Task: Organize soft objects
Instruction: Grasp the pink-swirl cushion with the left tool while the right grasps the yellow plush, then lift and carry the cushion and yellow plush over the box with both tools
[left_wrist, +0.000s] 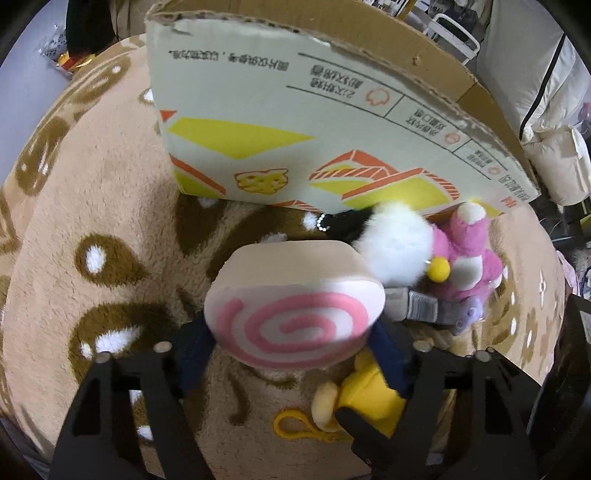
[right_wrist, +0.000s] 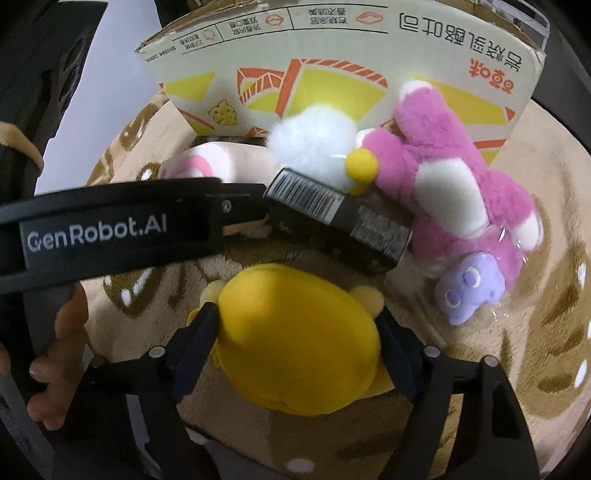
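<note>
My left gripper (left_wrist: 291, 354) is shut on a soft swirl-roll toy (left_wrist: 295, 302), tan with a pink spiral face, held above the rug. My right gripper (right_wrist: 299, 343) is shut on a yellow plush (right_wrist: 299, 332); the same plush shows in the left wrist view (left_wrist: 365, 395) with a yellow clip ring. A pink and white plush (right_wrist: 443, 166), a white fluffy pompom (right_wrist: 314, 140) with a yellow ball, and a small purple plush (right_wrist: 469, 288) lie against the open cardboard box (right_wrist: 332, 74). The box stands just behind them (left_wrist: 295, 110).
A beige plush rug with brown patterns (left_wrist: 92, 221) covers the surface. A black tag with a barcode (right_wrist: 332, 214) lies among the toys. The left gripper's black body (right_wrist: 110, 229) crosses the right wrist view. White bedding (left_wrist: 535, 74) lies at the far right.
</note>
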